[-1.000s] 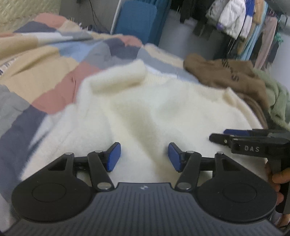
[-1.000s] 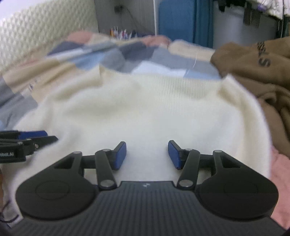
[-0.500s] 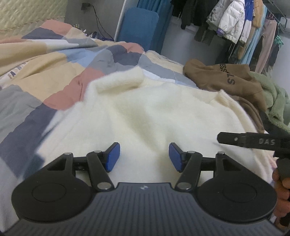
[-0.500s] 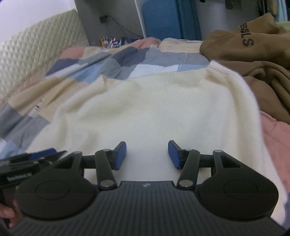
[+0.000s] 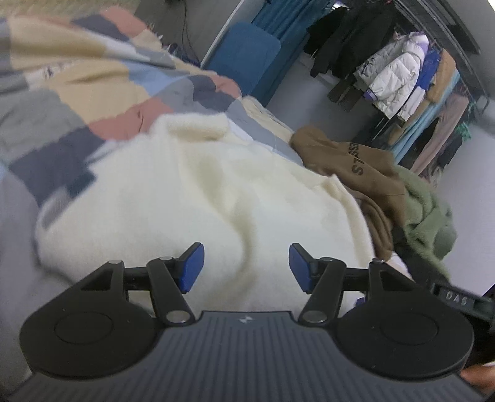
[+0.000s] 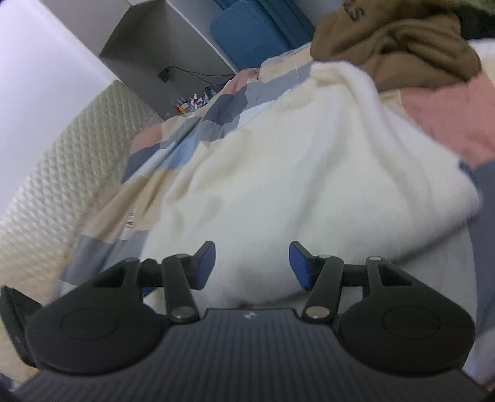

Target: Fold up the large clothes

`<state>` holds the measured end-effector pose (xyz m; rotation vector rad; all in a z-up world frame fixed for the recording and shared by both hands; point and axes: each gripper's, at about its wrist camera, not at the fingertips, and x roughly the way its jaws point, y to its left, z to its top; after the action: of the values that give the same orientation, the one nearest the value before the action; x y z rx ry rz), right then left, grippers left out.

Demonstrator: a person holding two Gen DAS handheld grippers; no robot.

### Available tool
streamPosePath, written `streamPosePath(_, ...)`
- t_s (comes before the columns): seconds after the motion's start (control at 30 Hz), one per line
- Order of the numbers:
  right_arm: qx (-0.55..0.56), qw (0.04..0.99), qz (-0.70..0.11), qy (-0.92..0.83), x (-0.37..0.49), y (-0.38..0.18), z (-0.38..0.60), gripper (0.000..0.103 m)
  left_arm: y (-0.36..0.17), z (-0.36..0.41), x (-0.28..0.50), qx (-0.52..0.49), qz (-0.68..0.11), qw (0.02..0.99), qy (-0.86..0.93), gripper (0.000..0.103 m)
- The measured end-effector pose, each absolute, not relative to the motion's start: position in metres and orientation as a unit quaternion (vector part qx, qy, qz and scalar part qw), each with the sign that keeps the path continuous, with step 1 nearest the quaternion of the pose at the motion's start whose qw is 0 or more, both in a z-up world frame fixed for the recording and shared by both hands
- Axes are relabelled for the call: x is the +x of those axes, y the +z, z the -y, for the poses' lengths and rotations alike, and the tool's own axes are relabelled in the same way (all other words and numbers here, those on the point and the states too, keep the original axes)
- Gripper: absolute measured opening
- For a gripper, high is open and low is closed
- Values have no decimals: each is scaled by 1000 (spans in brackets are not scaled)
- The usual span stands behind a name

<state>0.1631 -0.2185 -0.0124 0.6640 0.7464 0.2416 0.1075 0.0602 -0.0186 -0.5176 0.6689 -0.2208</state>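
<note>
A bed [image 5: 102,92] fills the near ground, covered by a patchwork quilt [image 5: 62,102] of tan, grey, pink and blue squares. Behind it stands a cream quilted headboard [image 6: 55,173] against a white wall [image 6: 34,62]. A grey partition [image 6: 161,40] carries a black plug with a trailing cable [image 6: 185,72]. Blue curtains [image 5: 278,21] hang behind a blue padded panel [image 5: 244,58]. To the right, a clothes rail [image 5: 433,34] holds dark coats, a white puffer jacket [image 5: 393,80] and pale garments. The light is soft and even.
</note>
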Motion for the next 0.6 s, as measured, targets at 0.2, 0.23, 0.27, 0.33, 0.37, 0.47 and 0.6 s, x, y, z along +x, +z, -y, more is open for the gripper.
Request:
streamPosePath(0.2, 384, 833, -381, 112, 162, -29, 226, 57, -30, -63, 100, -307, -353, 877, -111, 79)
streamPosePath(0.23, 390, 831, -382, 109, 163, -30, 227, 57, -33, -64, 101, -313, -359, 873, -108, 80)
streamPosePath(0.27, 396, 828, -383, 107, 163, -32, 227, 57, -36, -65, 103, -317, -366, 869, -104, 83)
streamPosePath(0.33, 413, 820, -385, 100, 165, -38, 230, 81, -41, -67, 106, -323, -381, 861, -98, 85)
streamPosePath(0.37, 426, 814, -385, 95, 165, -41, 232, 87, -44, -69, 109, -331, -386, 856, -99, 87)
streamPosePath(0.47, 457, 795, -391, 75, 167, -54, 236, 88, -57, -75, 118, -370, -406, 830, -101, 90)
streamPosePath(0.6, 506, 764, -397, 57, 176, -72, 239, 88, -73, -83, 130, -414, -415, 803, -106, 94)
